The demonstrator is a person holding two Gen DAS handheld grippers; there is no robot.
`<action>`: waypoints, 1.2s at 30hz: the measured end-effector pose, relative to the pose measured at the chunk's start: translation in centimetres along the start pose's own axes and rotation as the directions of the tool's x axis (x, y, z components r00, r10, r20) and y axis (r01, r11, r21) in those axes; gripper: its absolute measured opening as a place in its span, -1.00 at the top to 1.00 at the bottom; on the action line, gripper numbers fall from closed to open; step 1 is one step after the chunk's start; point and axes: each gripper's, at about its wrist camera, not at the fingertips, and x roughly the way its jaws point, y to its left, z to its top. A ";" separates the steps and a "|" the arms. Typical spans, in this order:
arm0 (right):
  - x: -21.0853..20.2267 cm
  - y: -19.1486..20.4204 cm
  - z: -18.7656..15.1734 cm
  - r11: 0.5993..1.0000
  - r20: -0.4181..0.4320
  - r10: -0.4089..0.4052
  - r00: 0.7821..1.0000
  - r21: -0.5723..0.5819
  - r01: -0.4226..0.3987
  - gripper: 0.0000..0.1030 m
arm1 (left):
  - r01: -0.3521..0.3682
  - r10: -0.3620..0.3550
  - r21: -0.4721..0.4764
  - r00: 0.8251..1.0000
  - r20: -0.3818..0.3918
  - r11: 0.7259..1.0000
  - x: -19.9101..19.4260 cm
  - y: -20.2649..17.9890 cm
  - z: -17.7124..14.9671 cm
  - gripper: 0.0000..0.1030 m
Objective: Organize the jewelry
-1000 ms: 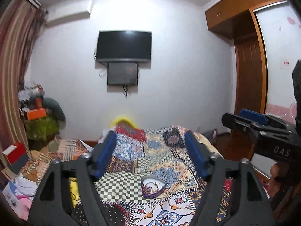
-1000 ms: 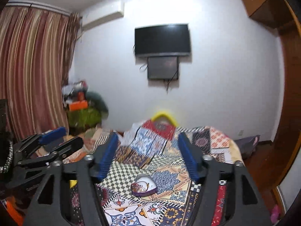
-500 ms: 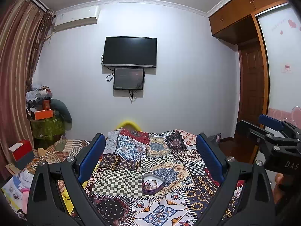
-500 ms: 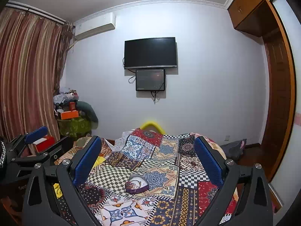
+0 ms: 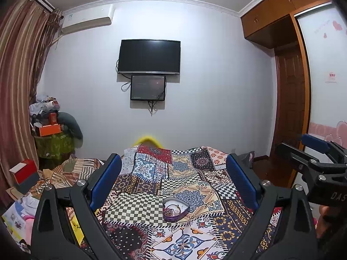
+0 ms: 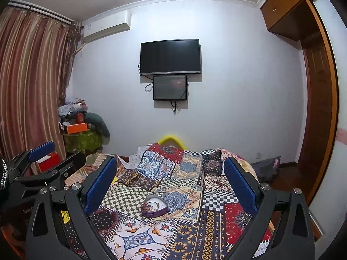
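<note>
Holding both my left claw [image 5: 172, 179] and right claw [image 6: 170, 182] spread wide and empty above the bed [image 5: 186, 173], I frame the heart-shaped jewelry box [image 5: 176, 208], lying lidless at six o'clock, trinkets inside.

Both views are evenly lit by cool indoor light from above, dim toward the corners. The wall [image 5: 206, 91] glows brightest around the TV [image 5: 149, 56], which casts a soft shadow toward 3 o'clock. Fisheye bending curves the curtain [image 6: 32, 82] at 9 o'clock. Focus is sharp; black vignette rings the edges.
</note>
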 end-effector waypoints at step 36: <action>-1.1 -1.3 -0.2 0.999 -0.027 -0.017 0.999 0.043 0.018 -0.90 | 0.050 -0.051 -0.024 0.998 -0.041 0.998 1.1 0.4 0.0 -0.89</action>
